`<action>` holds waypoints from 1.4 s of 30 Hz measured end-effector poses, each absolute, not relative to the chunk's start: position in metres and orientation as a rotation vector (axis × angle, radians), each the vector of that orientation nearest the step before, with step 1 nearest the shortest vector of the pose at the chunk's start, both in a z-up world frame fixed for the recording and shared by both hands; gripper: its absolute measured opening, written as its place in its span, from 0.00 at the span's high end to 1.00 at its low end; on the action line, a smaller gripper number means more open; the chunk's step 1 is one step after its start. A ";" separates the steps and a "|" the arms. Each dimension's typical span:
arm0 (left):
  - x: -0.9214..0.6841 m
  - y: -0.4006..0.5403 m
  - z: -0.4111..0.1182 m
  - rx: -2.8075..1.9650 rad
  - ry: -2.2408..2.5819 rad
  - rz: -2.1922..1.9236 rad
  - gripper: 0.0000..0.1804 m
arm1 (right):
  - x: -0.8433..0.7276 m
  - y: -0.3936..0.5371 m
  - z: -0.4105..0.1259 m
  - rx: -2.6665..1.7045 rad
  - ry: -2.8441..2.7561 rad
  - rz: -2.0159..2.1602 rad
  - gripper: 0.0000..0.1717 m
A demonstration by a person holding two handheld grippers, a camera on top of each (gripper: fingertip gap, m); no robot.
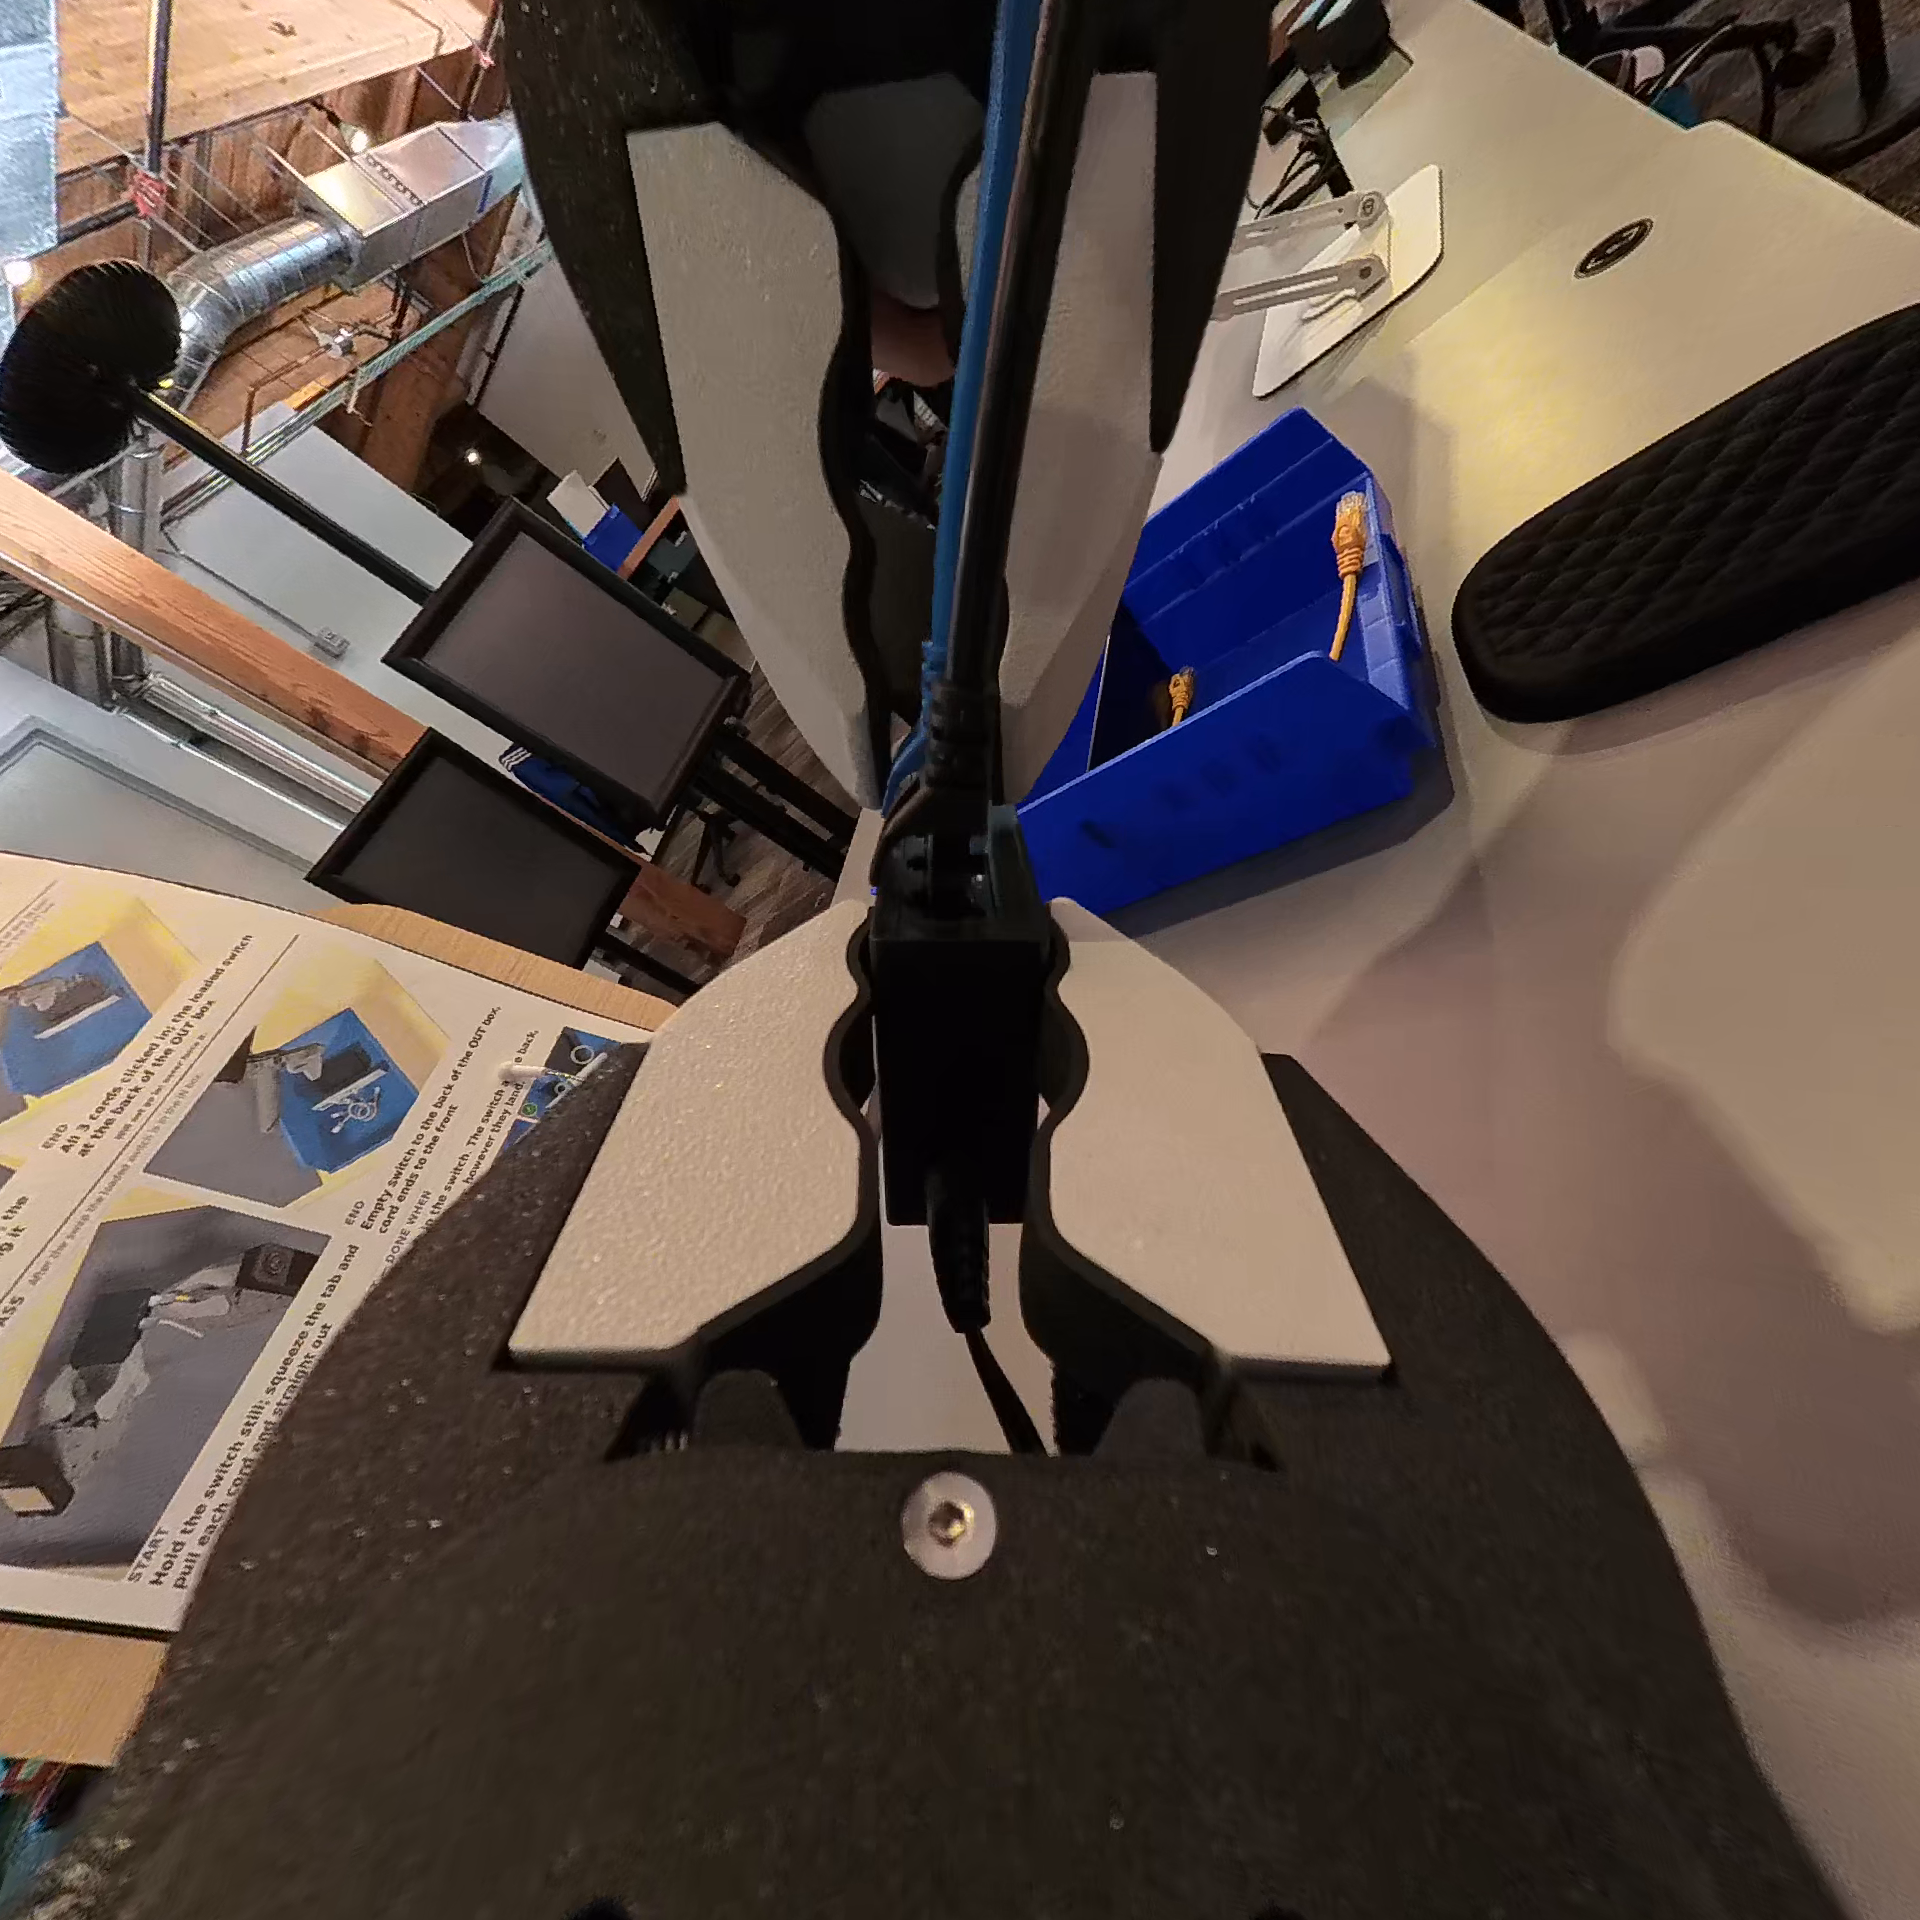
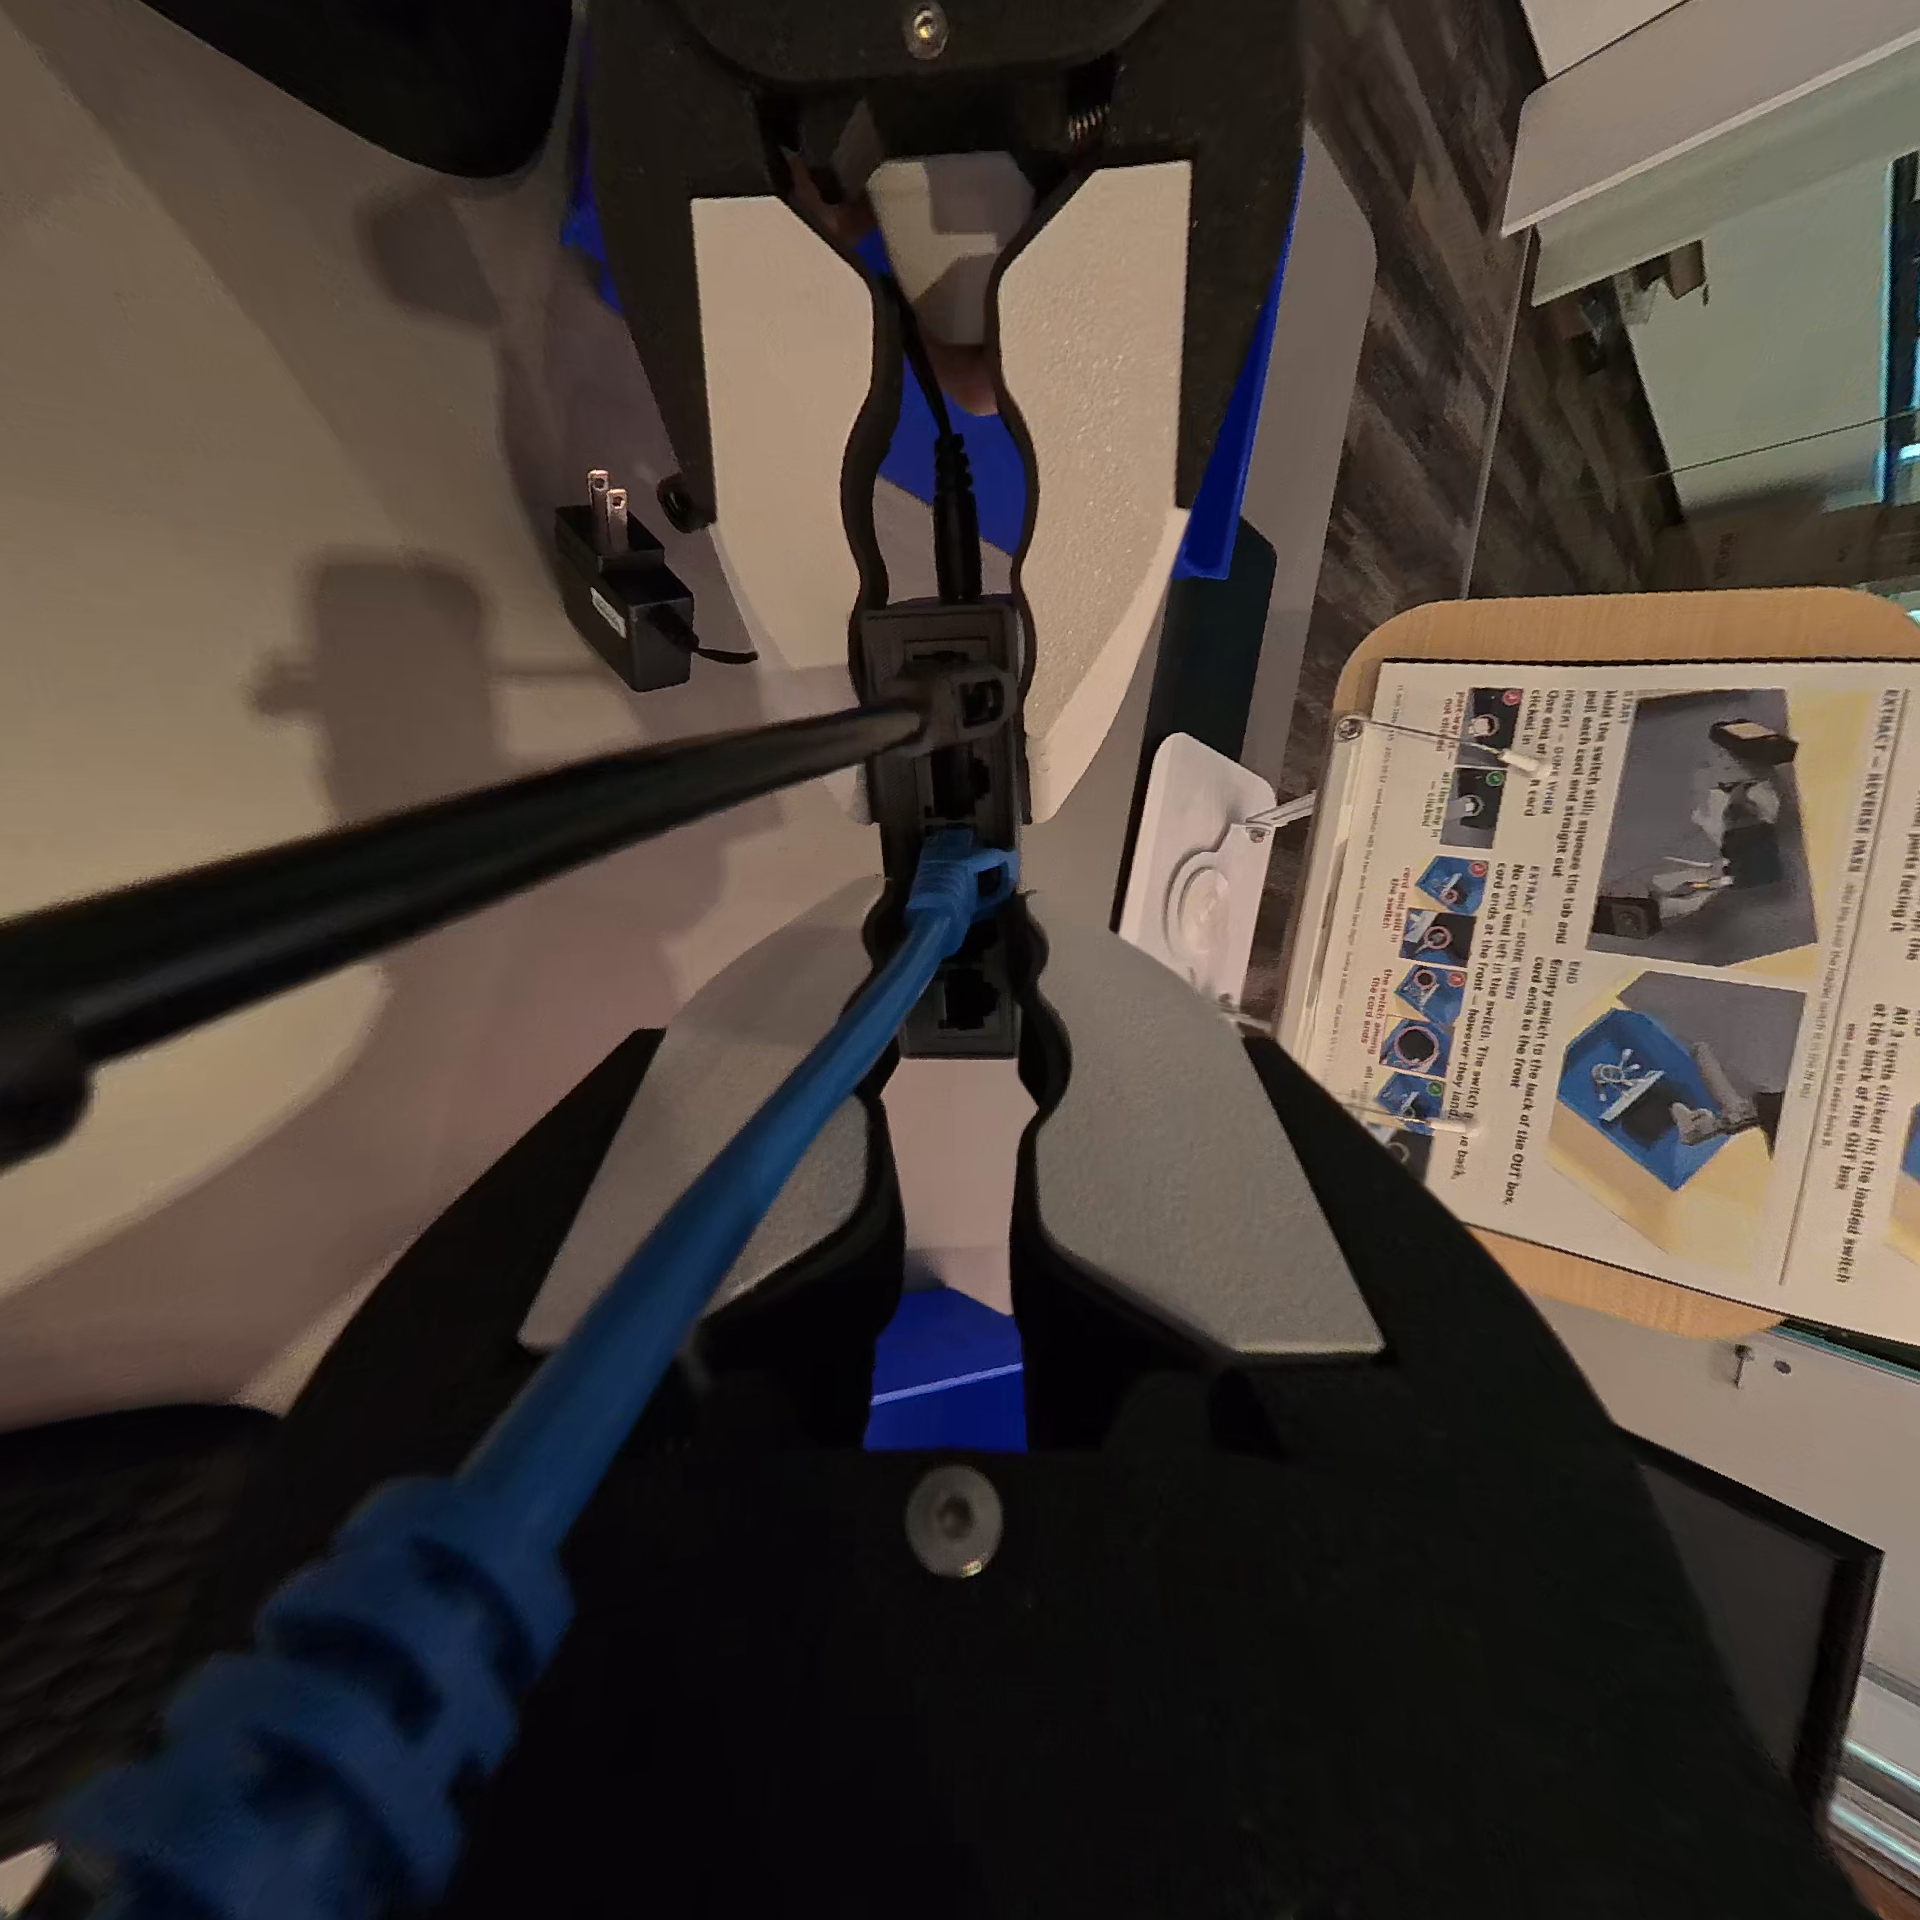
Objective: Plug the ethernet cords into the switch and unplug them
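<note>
Claws both squeeze my small black plastic switch box [image 2: 940, 831]: left claw [image 1: 958, 987], right claw [image 2: 951, 935]. Bumpy blue cord [image 2: 831, 1091] and smooth black cord [image 2: 468, 862] stick out toward me.

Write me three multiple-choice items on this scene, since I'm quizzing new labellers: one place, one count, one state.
1. Where do the orange cord ends lie?
A on the paper sheet
B in the blue bin
C on the black mat

2. How many ethernet cords sit in the switch ports?
A one
B two
C three

3. The left claw is:
A open above the table
B shut on the switch
C shut on a wall plug

Key:
1 B, both orange ends show inside the bin.
2 B, only the black cord and the blue cord are plugged in.
3 B, its fingers press the switch's sides.
</note>
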State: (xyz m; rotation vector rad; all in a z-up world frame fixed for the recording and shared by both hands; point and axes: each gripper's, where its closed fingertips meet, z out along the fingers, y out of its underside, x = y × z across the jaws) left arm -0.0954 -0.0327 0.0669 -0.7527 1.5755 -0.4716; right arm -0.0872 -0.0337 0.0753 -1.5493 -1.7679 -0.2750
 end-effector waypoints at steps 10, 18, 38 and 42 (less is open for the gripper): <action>-0.096 -0.034 0.065 -0.776 1.599 -0.489 0.85 | -0.094 -0.036 0.077 -1.436 -1.811 -0.327 0.91; -0.096 -0.037 0.062 -0.809 1.626 -0.552 0.86 | -0.094 -0.038 0.072 -1.441 -1.802 -0.260 0.92; -0.091 -0.036 0.054 -0.905 1.645 -0.736 0.86 | -0.092 -0.038 0.067 -1.517 -1.679 0.047 0.92; -0.091 -0.037 0.054 -0.907 1.647 -0.751 0.86 | -0.094 -0.037 0.068 -1.481 -1.683 0.020 0.92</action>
